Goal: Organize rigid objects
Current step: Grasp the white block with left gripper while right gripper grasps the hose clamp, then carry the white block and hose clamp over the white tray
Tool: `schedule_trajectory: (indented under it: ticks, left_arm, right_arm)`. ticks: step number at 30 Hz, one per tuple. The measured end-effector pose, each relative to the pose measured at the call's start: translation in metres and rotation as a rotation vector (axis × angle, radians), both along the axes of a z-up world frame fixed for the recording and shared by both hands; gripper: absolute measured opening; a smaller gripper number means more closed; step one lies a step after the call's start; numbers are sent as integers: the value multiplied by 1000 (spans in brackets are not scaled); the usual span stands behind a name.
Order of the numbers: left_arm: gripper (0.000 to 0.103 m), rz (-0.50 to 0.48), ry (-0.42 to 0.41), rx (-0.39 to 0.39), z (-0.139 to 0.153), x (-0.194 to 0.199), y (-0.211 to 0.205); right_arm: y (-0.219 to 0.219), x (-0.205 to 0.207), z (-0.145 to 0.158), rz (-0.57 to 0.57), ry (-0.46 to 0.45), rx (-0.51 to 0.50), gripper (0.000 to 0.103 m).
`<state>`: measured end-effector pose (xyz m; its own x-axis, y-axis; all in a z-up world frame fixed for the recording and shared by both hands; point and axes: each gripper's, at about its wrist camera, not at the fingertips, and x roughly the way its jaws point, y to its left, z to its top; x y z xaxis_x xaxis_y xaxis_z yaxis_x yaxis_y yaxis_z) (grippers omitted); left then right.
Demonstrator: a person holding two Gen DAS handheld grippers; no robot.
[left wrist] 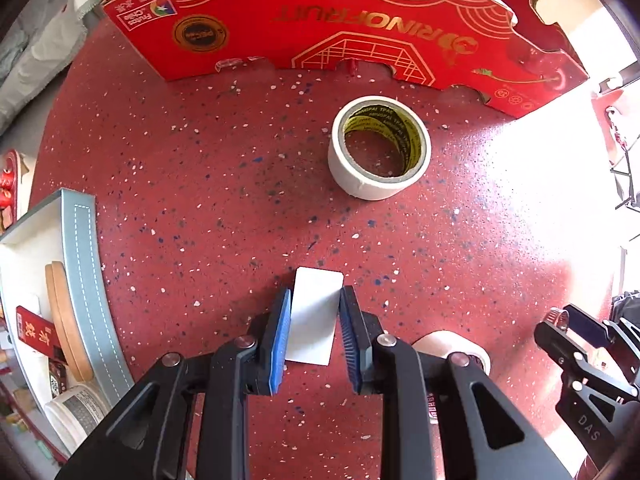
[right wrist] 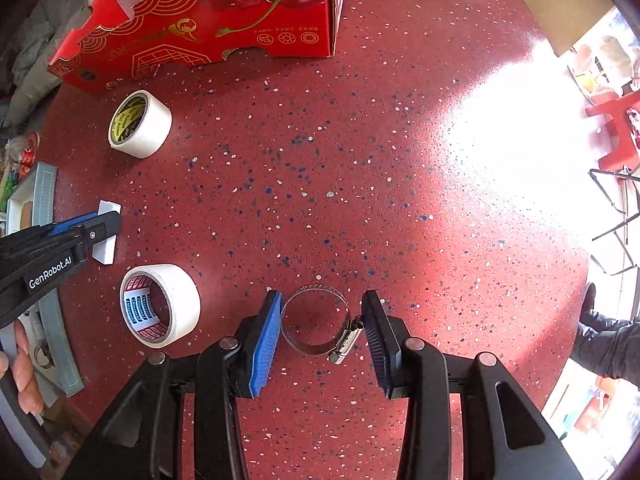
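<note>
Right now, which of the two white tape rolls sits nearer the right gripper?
The tape roll with the red-and-blue printed core, just left of the right gripper. The yellow-cored roll lies farther off, by the red box.

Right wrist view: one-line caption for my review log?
Right gripper clamps a metal hose clamp above the red speckled tabletop, two tape rolls to its left.

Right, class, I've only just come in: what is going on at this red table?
A person is sorting small items with a handheld gripper in each hand. The left gripper is closed on a white block; the right gripper grips a metal hose clamp. Two tape rolls, one with a yellow core and one with a red-and-blue core, lie loose on the table, near a red fruit box.
</note>
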<state>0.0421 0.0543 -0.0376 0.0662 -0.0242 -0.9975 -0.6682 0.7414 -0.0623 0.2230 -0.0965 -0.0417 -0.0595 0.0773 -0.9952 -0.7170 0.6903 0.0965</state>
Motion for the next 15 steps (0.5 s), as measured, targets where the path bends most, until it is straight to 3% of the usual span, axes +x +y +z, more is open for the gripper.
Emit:
schedule_trajectory:
  ticks: [6,15]
  left_arm:
    - [26,-47,-55,16,39,-21,-13]
    - [26,-200,-99,8,94,-47,-80]
  right_arm:
    - [-36,-13,34,-53,17,81,42]
    - [-73,-73,50,-25,58,77,42]
